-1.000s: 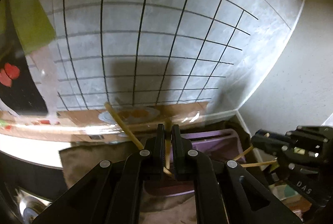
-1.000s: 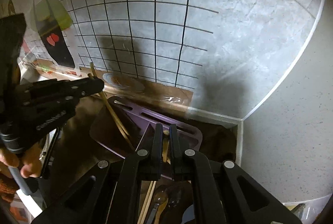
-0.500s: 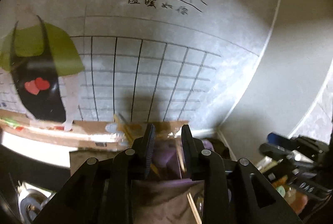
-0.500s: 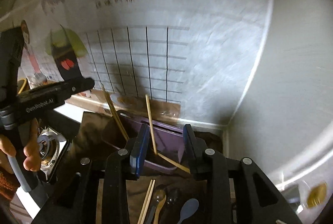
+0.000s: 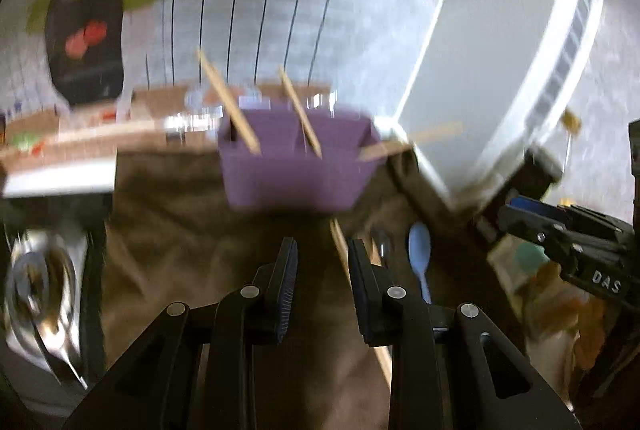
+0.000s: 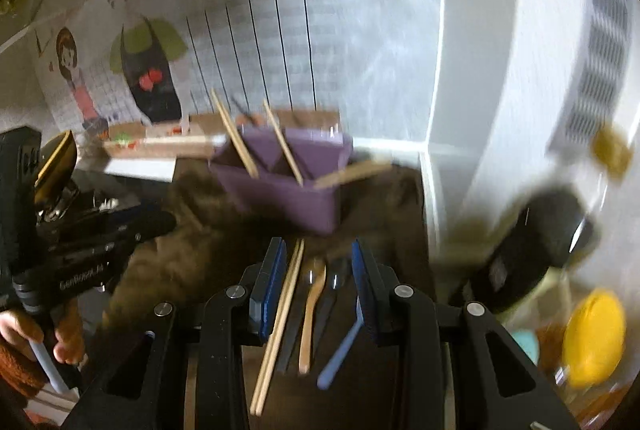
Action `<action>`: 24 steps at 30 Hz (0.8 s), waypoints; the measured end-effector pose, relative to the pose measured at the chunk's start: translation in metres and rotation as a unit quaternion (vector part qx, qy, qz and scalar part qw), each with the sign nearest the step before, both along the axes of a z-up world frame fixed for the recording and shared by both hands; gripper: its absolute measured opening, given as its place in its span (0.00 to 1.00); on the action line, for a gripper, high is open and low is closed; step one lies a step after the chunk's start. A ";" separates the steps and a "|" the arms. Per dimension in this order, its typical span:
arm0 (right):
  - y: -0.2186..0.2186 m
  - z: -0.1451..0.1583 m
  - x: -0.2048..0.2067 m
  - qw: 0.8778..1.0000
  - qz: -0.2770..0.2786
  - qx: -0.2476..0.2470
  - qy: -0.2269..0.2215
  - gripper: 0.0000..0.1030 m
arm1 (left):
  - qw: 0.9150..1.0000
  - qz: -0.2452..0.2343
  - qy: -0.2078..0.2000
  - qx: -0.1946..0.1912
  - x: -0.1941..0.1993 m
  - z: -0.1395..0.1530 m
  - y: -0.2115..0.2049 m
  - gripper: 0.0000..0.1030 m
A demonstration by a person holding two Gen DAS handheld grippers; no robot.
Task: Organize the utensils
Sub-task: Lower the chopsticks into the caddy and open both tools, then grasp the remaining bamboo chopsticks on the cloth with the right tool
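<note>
A purple utensil holder [image 5: 296, 166] [image 6: 288, 182] stands at the back of a brown cloth [image 5: 180, 230]. Three wooden chopsticks lean out of it: left [image 5: 228, 102], middle [image 5: 300, 110] and one tipped right [image 5: 404, 144]. My left gripper [image 5: 320, 266] is open and empty, short of the holder. My right gripper [image 6: 320, 262] is open too. On the cloth under it lie a chopstick pair [image 6: 280, 314], a wooden spoon [image 6: 310, 310], a dark spoon [image 6: 328, 302] and a blue spoon [image 6: 340, 350] [image 5: 420, 254]. Both views are blurred.
A big white appliance [image 5: 500, 50] [image 6: 540, 70] fills the right side. A yellow-lidded jar [image 6: 592, 338] and a black object [image 6: 532, 258] sit at the right front. Metal cookware [image 5: 40, 290] is on the left. A hand [image 6: 24, 330] holds the left gripper [image 6: 100, 242].
Both grippers were shut on chopsticks over the holder, then opened and let go. The chopsticks now stand in the holder, and both grippers have drawn back and sunk.
</note>
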State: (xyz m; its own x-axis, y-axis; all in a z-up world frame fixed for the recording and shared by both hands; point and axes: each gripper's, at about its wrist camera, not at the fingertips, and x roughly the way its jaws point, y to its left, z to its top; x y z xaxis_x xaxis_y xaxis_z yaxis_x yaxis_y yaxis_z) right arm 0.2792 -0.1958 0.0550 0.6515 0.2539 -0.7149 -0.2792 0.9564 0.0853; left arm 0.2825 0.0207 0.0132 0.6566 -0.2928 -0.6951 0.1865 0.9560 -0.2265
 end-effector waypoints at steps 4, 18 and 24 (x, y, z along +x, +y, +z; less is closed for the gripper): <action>-0.003 -0.042 -0.021 0.999 0.007 -0.007 0.036 0.31 | 0.999 0.020 0.037 -0.005 -0.026 -0.033 -0.001 0.27; 0.034 -0.139 -0.087 0.989 0.085 -0.024 0.120 0.19 | 0.996 0.073 0.051 0.022 -0.091 -0.077 0.015 0.27; 0.048 -0.151 -0.090 0.988 0.096 -0.053 0.111 0.11 | 0.995 0.075 0.058 0.020 -0.097 -0.082 0.019 0.27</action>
